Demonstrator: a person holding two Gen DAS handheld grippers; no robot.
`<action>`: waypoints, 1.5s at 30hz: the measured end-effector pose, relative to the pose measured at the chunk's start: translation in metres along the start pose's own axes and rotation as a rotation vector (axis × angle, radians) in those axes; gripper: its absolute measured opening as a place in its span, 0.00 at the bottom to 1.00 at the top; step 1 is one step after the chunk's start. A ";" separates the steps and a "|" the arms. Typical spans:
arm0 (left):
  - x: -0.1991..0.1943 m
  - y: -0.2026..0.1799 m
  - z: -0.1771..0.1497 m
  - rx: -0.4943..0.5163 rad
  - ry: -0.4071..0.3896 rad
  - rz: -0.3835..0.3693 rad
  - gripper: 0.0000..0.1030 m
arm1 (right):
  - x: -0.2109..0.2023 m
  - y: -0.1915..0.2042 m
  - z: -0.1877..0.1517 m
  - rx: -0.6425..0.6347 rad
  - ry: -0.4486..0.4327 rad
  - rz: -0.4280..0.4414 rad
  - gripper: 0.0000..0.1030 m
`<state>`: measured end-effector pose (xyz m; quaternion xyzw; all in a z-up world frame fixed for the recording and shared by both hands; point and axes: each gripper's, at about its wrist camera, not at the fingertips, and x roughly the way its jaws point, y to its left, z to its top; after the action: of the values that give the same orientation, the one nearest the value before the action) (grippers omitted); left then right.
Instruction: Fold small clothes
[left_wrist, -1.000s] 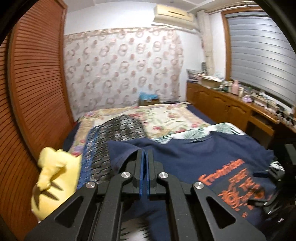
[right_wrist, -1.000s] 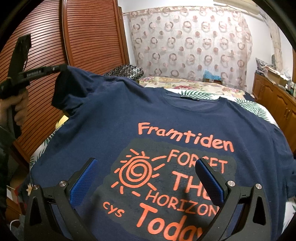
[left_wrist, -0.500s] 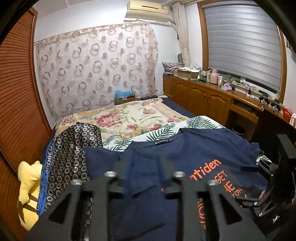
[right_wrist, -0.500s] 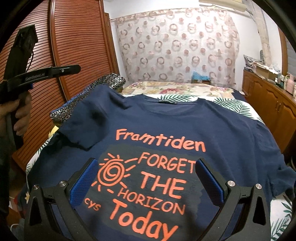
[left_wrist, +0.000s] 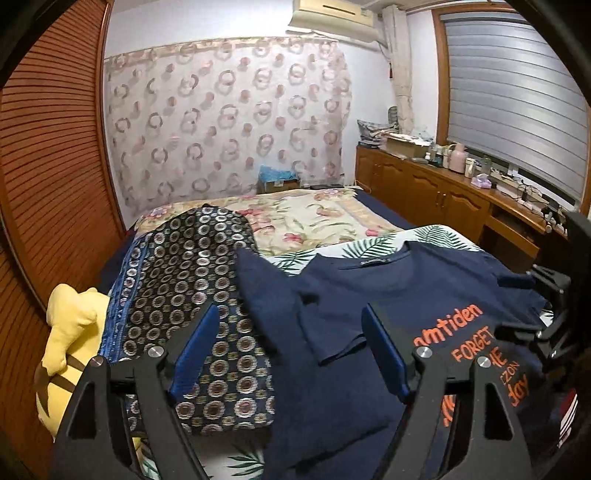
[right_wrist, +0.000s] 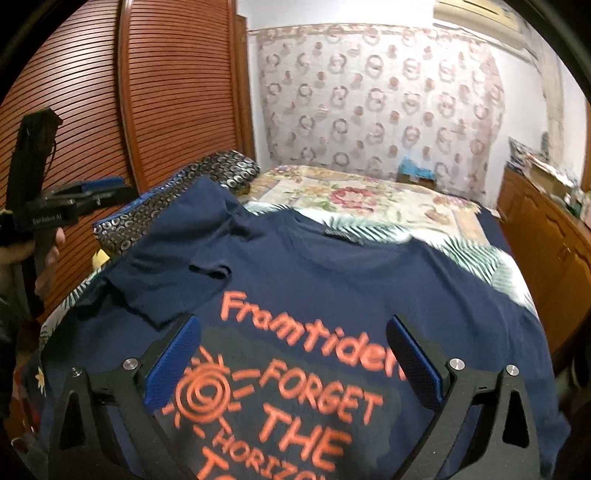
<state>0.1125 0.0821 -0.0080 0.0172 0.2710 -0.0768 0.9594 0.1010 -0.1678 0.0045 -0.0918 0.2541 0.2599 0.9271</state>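
A navy T-shirt (right_wrist: 332, 280) with orange print lies face up on the bed; it also shows in the left wrist view (left_wrist: 369, 302). Its left sleeve (right_wrist: 173, 280) is folded inward onto the chest. My left gripper (left_wrist: 291, 347) is open and empty, above the shirt's left side; in the right wrist view it (right_wrist: 92, 195) hovers left of the shirt. My right gripper (right_wrist: 291, 358) is open and empty, low over the printed chest.
A dark patterned pillow (left_wrist: 192, 280) and a yellow plush toy (left_wrist: 62, 343) lie left of the shirt. A slatted wooden wardrobe (right_wrist: 166, 96) stands on the left. A wooden cabinet (left_wrist: 443, 192) with clutter runs along the right wall. A floral bedspread (left_wrist: 303, 218) lies beyond the shirt.
My left gripper let go of the shirt's left sleeve, which dropped folded onto the chest, and the jaws opened wide. My right gripper stayed open over the print.
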 end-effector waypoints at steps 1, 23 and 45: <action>0.000 0.003 0.000 -0.003 -0.001 0.002 0.77 | 0.004 0.001 0.006 -0.009 -0.002 0.015 0.94; 0.029 0.044 0.004 -0.092 0.088 0.085 0.77 | 0.136 0.015 0.071 -0.145 0.166 0.351 0.48; 0.039 0.038 0.000 -0.095 0.124 0.063 0.77 | 0.215 0.027 0.080 -0.261 0.241 0.318 0.07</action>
<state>0.1510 0.1143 -0.0290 -0.0152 0.3323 -0.0326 0.9425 0.2785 -0.0275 -0.0399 -0.1999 0.3385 0.4203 0.8178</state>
